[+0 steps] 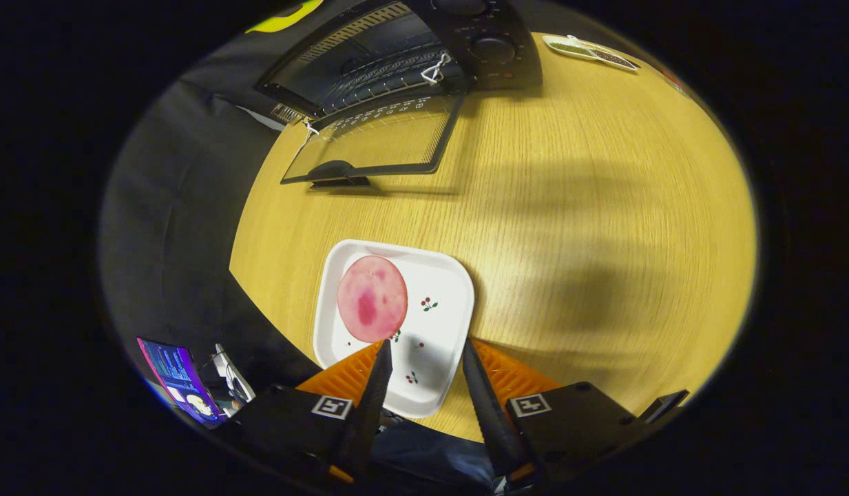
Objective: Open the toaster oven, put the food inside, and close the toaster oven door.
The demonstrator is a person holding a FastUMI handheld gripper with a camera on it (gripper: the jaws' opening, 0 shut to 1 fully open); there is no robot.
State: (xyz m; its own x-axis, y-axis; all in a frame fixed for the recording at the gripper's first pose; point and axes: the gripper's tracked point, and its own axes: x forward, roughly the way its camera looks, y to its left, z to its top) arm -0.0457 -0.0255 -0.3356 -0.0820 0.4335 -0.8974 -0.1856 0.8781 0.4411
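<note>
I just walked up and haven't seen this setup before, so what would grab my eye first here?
First, the round pink slice of food lying on a white square plate just ahead of the open gripper, with nothing between the fingers. Beyond it on the wooden table, the black toaster oven stands with its glass door dropped open.

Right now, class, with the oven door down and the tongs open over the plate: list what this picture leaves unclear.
- Oven interior: gripper view, dark behind the rack, far back unreadable.
- Dials: too small and dim to read settings.
- Small tray at the table's far side: contents too small to identify.
- Plate near rim: covered by the open tongs.
- Pink slice: underside hidden.
</note>
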